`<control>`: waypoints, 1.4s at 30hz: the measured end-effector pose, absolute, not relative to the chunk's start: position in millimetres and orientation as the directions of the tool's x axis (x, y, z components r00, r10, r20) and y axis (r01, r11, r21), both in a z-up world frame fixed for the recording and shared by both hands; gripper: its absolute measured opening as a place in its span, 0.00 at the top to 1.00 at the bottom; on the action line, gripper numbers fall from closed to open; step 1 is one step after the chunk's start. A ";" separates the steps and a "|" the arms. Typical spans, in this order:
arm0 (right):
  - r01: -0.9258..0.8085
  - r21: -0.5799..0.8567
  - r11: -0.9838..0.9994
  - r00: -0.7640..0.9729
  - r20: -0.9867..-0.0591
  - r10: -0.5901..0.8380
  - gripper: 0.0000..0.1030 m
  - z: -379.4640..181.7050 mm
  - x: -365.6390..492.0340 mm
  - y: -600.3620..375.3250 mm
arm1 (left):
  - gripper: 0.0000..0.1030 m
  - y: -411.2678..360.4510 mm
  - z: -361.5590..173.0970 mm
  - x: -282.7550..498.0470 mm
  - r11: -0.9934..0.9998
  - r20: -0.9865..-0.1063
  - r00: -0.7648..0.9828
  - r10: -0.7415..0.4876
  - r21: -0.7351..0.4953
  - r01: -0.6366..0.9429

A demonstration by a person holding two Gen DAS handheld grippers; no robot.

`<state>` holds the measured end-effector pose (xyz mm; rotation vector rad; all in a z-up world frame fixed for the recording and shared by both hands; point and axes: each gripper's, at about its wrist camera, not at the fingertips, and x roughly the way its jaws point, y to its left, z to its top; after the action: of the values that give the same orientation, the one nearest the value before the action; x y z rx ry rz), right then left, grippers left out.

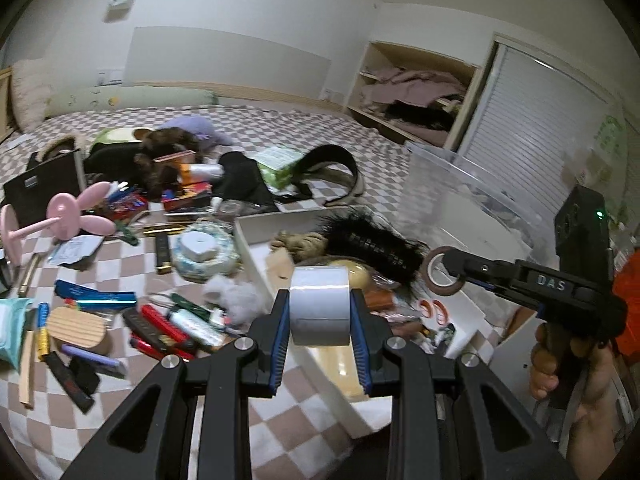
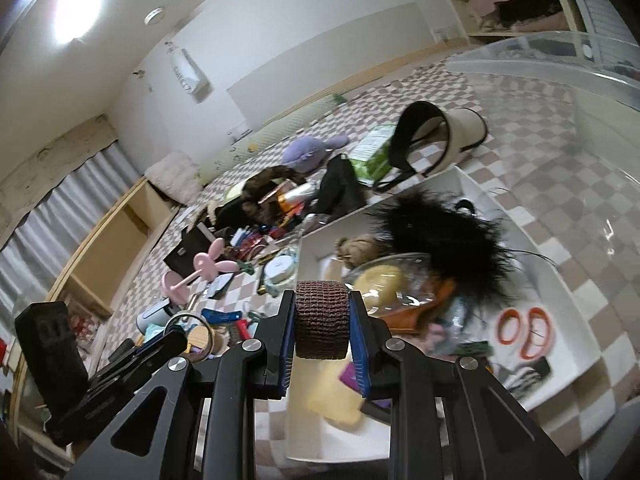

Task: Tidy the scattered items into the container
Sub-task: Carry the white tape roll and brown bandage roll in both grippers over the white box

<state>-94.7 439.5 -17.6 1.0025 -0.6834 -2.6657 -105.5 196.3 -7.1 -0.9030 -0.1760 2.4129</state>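
Note:
My left gripper [image 1: 320, 308] is shut on a white tape roll [image 1: 320, 304], held above the near edge of the white box [image 1: 250, 246]. My right gripper [image 2: 322, 322] is shut on a brown bandage roll [image 2: 321, 316] over the same white box [image 2: 472, 188]. In the left wrist view the right gripper [image 1: 450, 270] shows at the right, a hand [image 1: 560, 364] on its grip, the brown roll [image 1: 442, 270] between its fingers. The box holds a black feathery piece [image 1: 372, 240], a yellow object [image 2: 380, 280], orange scissors [image 2: 524, 330] and other bits.
Scattered items cover the checkered bed: a pink fan-like stand [image 1: 72, 216], a round tape dispenser [image 1: 202, 250], pens, a black bag [image 1: 44, 188], a green tissue box [image 1: 280, 164], a visor [image 2: 440, 136]. A clear plastic bin [image 1: 468, 200] stands right of the white box.

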 end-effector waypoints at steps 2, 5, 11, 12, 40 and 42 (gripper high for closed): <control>0.019 0.494 -0.869 -0.744 -0.574 -0.342 0.75 -21.4 -92.7 447.0 | 0.73 204.7 -9.1 -103.9 -0.829 -0.573 -0.605 0.554 -0.309 -0.466; 0.003 0.492 -0.870 -0.742 -0.582 -0.332 0.75 -26.2 -89.6 455.4 | 0.73 216.8 -12.6 -100.6 -0.815 -0.581 -0.580 0.571 -0.315 -0.487; -0.026 0.498 -0.867 -0.741 -0.592 -0.318 0.75 -34.0 -84.4 470.2 | 0.73 236.8 -18.7 -93.1 -0.797 -0.597 -0.547 0.587 -0.307 -0.520; -0.031 0.498 -0.866 -0.740 -0.594 -0.315 0.75 -35.2 -83.7 472.5 | 0.73 240.1 -20.1 -92.2 -0.794 -0.600 -0.541 0.589 -0.306 -0.526; -0.114 0.390 -0.914 -0.651 -0.724 -0.227 0.75 -67.9 -90.9 486.1 | 0.73 288.7 -62.1 -97.5 -0.735 -0.729 -0.363 0.580 -0.277 -0.619; -0.112 0.377 -0.919 -0.643 -0.733 -0.222 0.75 -68.4 -93.3 485.3 | 0.73 291.2 -65.1 -99.4 -0.731 -0.739 -0.350 0.576 -0.274 -0.624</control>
<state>-93.3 485.3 -68.4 1.2980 -0.6108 -2.7250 -99.4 291.2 -65.1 -1.1255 0.0716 2.1110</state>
